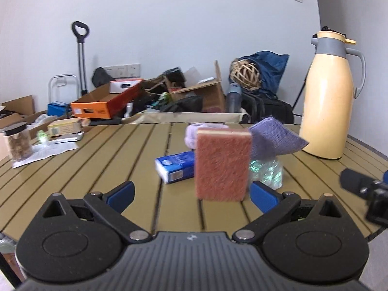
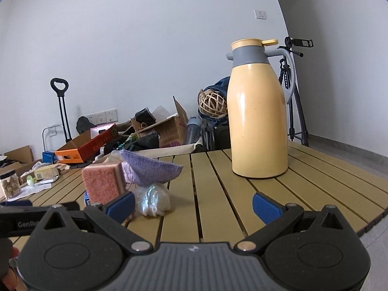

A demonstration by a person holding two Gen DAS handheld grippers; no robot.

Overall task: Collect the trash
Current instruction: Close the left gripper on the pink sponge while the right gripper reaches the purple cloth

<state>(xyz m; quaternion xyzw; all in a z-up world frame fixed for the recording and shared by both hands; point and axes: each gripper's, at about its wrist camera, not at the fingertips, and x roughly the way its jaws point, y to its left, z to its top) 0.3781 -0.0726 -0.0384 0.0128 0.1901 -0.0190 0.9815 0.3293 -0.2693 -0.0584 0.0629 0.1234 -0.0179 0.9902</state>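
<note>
The left gripper (image 1: 191,194) stood with its jaws apart and nothing between them, low over the slatted bench (image 1: 97,169). The right gripper (image 2: 194,206) was likewise spread wide and empty. A pink sponge (image 1: 223,165) stood upright on edge just ahead of the left gripper, hiding part of a blue tissue pack (image 1: 174,167) and a crumpled clear plastic wrapper (image 1: 266,172). A purple cloth (image 1: 274,138) lay over the wrapper (its underside could not be seen). The pack's print was too blurred to read. At the bench's far left edge, a clear jar (image 1: 18,143) with a black lid held brown pieces. A yellow thermos jug (image 2: 258,118) stood closed, its contents hidden.
</note>
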